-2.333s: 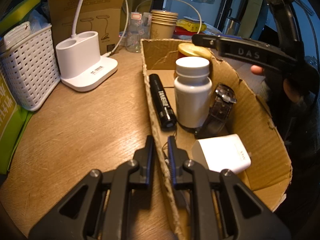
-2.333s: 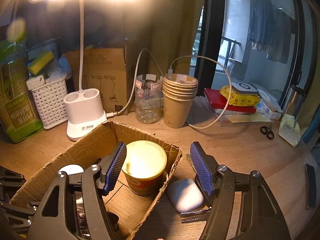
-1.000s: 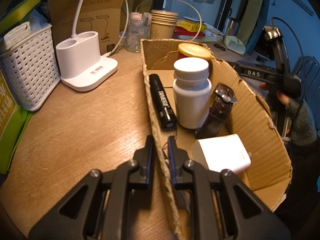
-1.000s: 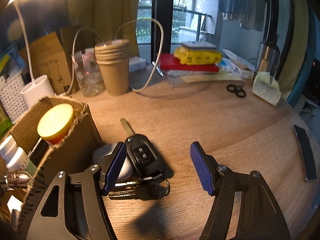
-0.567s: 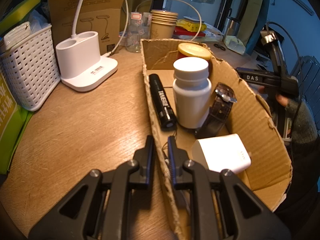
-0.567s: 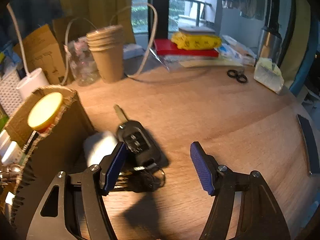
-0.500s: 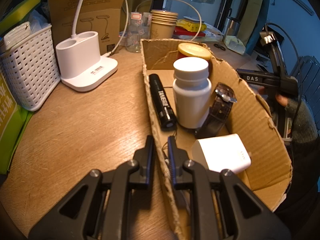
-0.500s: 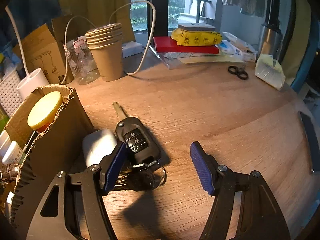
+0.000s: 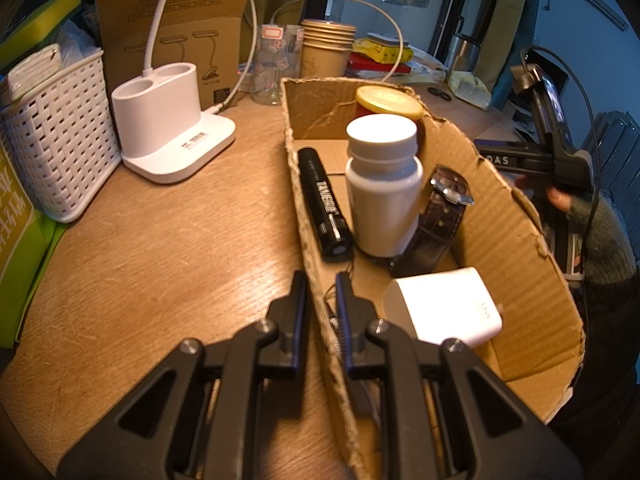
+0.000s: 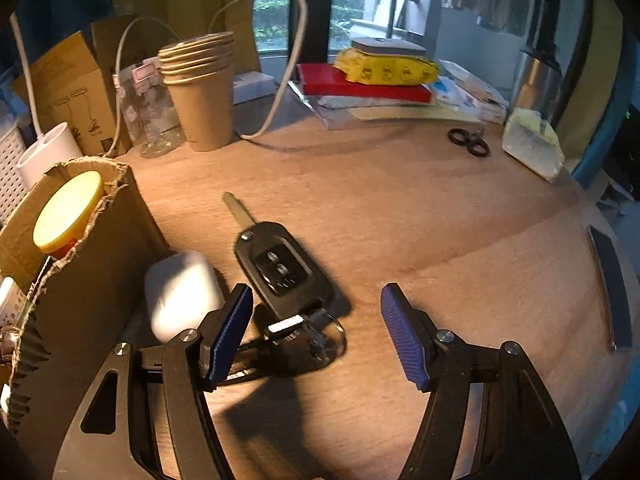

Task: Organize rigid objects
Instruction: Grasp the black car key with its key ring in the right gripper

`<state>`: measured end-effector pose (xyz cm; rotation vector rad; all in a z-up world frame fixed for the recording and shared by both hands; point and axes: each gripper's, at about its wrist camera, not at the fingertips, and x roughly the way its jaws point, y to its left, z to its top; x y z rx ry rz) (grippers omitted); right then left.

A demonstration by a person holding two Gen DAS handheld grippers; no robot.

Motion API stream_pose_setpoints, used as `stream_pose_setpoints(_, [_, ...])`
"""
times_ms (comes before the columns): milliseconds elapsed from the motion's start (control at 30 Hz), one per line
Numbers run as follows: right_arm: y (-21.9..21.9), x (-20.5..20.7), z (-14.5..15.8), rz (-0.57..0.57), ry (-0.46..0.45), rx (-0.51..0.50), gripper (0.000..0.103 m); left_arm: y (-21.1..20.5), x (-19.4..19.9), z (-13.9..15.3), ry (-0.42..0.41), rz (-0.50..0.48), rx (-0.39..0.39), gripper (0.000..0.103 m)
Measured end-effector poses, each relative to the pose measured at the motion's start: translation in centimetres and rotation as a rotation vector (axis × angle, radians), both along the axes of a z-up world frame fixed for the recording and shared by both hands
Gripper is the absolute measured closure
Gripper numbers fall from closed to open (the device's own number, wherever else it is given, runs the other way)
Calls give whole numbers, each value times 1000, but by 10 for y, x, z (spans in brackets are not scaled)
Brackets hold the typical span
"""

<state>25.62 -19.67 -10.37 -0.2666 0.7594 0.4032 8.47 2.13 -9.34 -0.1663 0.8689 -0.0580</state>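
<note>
My left gripper (image 9: 321, 292) is shut on the near left wall of a cardboard box (image 9: 516, 236). Inside the box lie a black flashlight (image 9: 324, 204), a white bottle (image 9: 382, 184), a yellow-lidded jar (image 9: 388, 98), a brown-strapped watch (image 9: 444, 208) and a white charger (image 9: 444, 306). My right gripper (image 10: 316, 322) is open above the table, just outside the box (image 10: 92, 264). A black car key (image 10: 280, 268) with a key ring lies between and just beyond its blue pads (image 10: 402, 336). A white earbud case (image 10: 180, 292) rests against the box wall, left of the key.
A white lamp base (image 9: 172, 140), a white basket (image 9: 56, 136), stacked paper cups (image 10: 200, 92), a clear jar (image 10: 148, 108), books (image 10: 368, 80), scissors (image 10: 470, 142) and a dark strip (image 10: 610, 284) sit around the wooden table (image 10: 420, 208). The person's hand (image 9: 560, 200) holds the right gripper behind the box.
The right gripper swung from over the box to the table on its right and drew closer to the car key and earbud case. The left gripper stayed clamped on the box wall.
</note>
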Motion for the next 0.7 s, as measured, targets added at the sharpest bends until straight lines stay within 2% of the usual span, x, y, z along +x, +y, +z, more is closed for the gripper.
stream_pose_setpoints(300, [9, 20, -2, 26, 39, 17, 33, 0, 0, 0, 0, 0, 0, 88])
stream_pose_setpoints(367, [9, 20, -4, 30, 53, 18, 40, 0, 0, 0, 0, 0, 0, 88])
stream_pose_setpoints(400, [10, 19, -4, 35, 48, 17, 51, 0, 0, 0, 1, 0, 0, 88])
stream_pose_setpoints(433, [11, 18, -3, 45, 45, 17, 56, 0, 0, 0, 1, 0, 1, 88])
stream_pose_setpoints(700, [4, 10, 3, 26, 5, 45, 64, 0, 0, 0, 1, 1, 3, 88])
